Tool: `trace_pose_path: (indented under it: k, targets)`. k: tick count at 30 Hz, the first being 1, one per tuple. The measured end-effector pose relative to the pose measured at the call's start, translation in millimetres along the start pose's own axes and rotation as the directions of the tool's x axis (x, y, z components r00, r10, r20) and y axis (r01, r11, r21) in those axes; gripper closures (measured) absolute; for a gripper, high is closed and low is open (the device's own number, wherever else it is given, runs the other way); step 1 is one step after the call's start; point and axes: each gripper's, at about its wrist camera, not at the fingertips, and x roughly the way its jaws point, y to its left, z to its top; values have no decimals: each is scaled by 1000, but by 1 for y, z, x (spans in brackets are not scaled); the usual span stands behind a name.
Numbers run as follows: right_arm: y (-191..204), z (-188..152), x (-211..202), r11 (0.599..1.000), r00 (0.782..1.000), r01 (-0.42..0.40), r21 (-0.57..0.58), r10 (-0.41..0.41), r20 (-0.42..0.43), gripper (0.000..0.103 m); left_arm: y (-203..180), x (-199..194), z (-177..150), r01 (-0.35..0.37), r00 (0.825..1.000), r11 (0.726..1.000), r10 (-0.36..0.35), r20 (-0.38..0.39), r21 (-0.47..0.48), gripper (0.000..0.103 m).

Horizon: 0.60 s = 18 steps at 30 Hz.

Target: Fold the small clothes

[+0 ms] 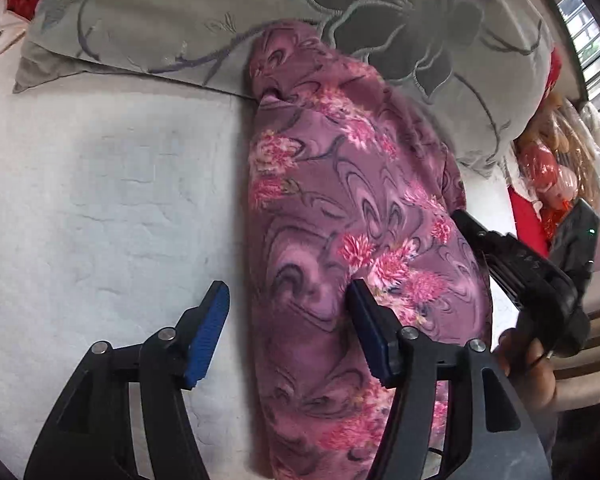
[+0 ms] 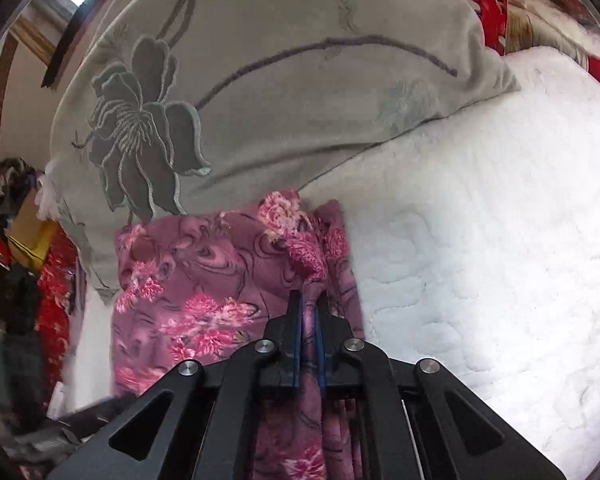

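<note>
A purple fleece garment with pink flowers lies as a long folded strip on the white quilted bed, its far end against a grey pillow. My left gripper is open, its left finger over the bed and its right finger on the garment's near part. My right gripper is shut on a bunched fold of the same garment. In the left wrist view the right gripper's black body shows at the garment's right edge.
The white quilted bed cover spreads to the left, and in the right wrist view to the right. A large grey flowered pillow lies behind the garment. Red cloth and bagged clutter sit off the bed's edge.
</note>
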Motion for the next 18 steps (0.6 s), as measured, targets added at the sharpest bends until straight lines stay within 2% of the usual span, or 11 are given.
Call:
trace_pose_path:
  k: [1, 2, 4, 6, 7, 9, 11, 12, 15, 16, 18]
  targets:
    - [0, -1, -11, 1000, 1000, -16, 20, 16, 21, 89, 1, -7, -2, 8, 1000, 1000, -8, 4, -1, 43]
    - [0, -4, -22, 999, 999, -43, 32, 42, 29, 89, 2, -16, -5, 19, 1000, 1000, -19, 8, -3, 43]
    - [-2, -16, -40, 990, 991, -136, 32, 136, 11, 80, 10, -33, -19, 56, 998, 998, -55, 24, -6, 43]
    - [-5, -36, -56, 983, 983, -185, 14, 185, -9, 66, 14, -40, -37, 73, 997, 997, -73, 20, 5, 43]
    - [-7, -46, -59, 980, 980, -200, 9, 200, -21, 64, 17, -38, -47, 65, 998, 998, -65, 7, 9, 43]
    - [-14, -68, -60, 978, 975, -207, 6, 207, -82, 64, 14, -27, -63, 53, 998, 998, -52, -34, 26, 43]
    - [-14, -73, -61, 984, 979, -175, -30, 170, -116, 87, 13, -16, -77, 24, 997, 999, -22, -73, 31, 43]
    - [-10, -75, -73, 980, 979, -189, -65, 184, -83, 96, 13, -16, -83, 17, 998, 999, -14, -58, 49, 42]
    - [-3, -71, -97, 968, 973, -226, -106, 229, 21, 96, 11, -18, -87, 4, 999, 997, 0, -45, 77, 39]
    - [-6, -70, -94, 973, 979, -199, -112, 203, 21, 96, 10, -16, -88, -6, 999, 997, 9, -48, 77, 39]
    - [-16, -74, -71, 990, 994, -94, -105, 88, -58, 96, 8, -16, -89, -16, 998, 997, 20, -56, 76, 39]
